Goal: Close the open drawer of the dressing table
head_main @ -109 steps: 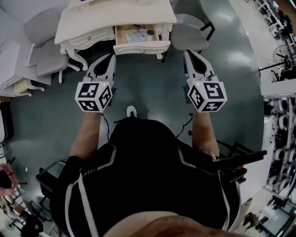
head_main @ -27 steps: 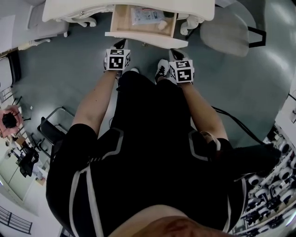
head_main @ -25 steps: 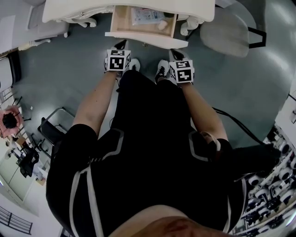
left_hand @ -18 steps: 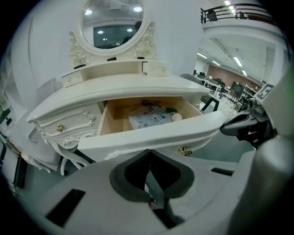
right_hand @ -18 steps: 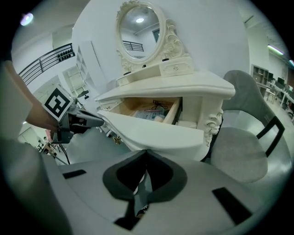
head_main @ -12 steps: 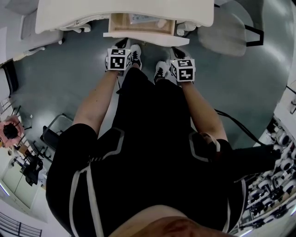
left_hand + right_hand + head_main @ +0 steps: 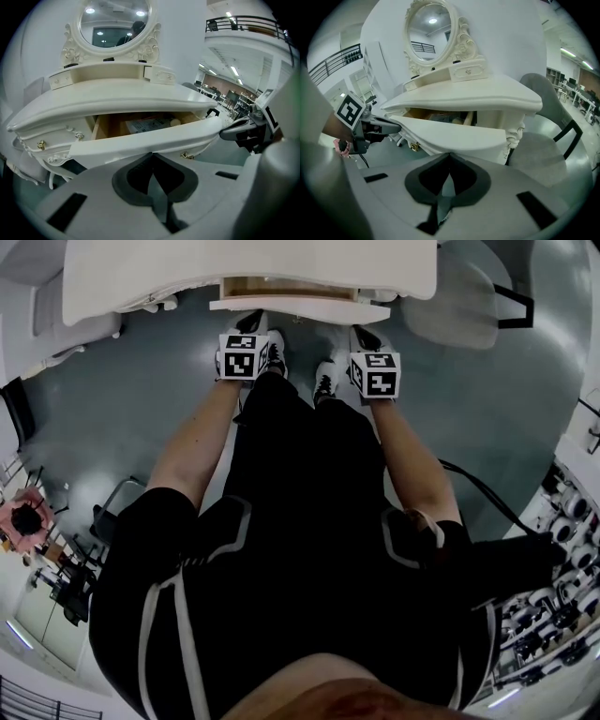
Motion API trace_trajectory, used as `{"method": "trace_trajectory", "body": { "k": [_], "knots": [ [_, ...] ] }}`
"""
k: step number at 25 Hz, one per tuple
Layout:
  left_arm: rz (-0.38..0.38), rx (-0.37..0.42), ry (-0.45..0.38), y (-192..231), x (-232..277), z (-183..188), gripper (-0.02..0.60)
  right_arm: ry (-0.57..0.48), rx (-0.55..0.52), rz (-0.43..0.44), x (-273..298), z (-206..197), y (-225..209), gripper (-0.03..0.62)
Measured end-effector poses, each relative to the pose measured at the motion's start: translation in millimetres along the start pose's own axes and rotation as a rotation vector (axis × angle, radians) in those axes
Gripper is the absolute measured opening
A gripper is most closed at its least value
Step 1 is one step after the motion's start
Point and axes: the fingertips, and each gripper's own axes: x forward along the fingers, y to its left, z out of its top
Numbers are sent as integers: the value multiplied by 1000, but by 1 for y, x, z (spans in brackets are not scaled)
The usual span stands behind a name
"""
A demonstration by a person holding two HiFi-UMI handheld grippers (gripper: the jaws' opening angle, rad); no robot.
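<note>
Left claw (image 7: 151,155) and right claw (image 7: 449,155) are both closed on nothing, tips against the front of the drawer (image 7: 140,140), which stands part open under the desk (image 7: 117,101) top. Uneven pushing could skew and jam it — or the tips could slide off the curved front.

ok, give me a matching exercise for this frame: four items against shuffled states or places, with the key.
1. drawer
2. mirror
3. left gripper
4. grey chair

A. shut, fingers' tips at the drawer front
B. partly open
C. beside the dressing table, at its right end
D. oval, upright on the tabletop

Pairs: 1-B, 2-D, 3-A, 4-C
</note>
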Motion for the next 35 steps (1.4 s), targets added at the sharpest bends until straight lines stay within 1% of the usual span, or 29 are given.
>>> {"method": "trace_trajectory", "body": {
  "k": [3,8,12,14,16,19,23,28,35],
  "knots": [
    [-8,-2,-15,4,6,7,5,-1,7,-4,5,6,0,5],
    [-11,45,-30,10,17,20,5,13,25,-25,8,7,-3,5],
    [-18,51,-29,15,26,25,5,15,43,-36,7,11,-8,5],
    [-7,42,-6,20,33,23,5,12,50,-40,7,14,-10,5],
    [14,16,4,27,39,22,5,6,54,-44,5,17,-13,5],
    [35,-9,-8,34,43,24,5,-1,64,-50,0,19,-17,5],
    [46,0,-30,38,48,28,5,-1,69,-61,-4,17,-23,5],
    [44,-9,-56,40,53,36,5,3,69,-81,-13,16,-30,5],
    [70,57,-95,47,63,47,5,-2,73,-101,-22,17,-37,5]
  ]
}}
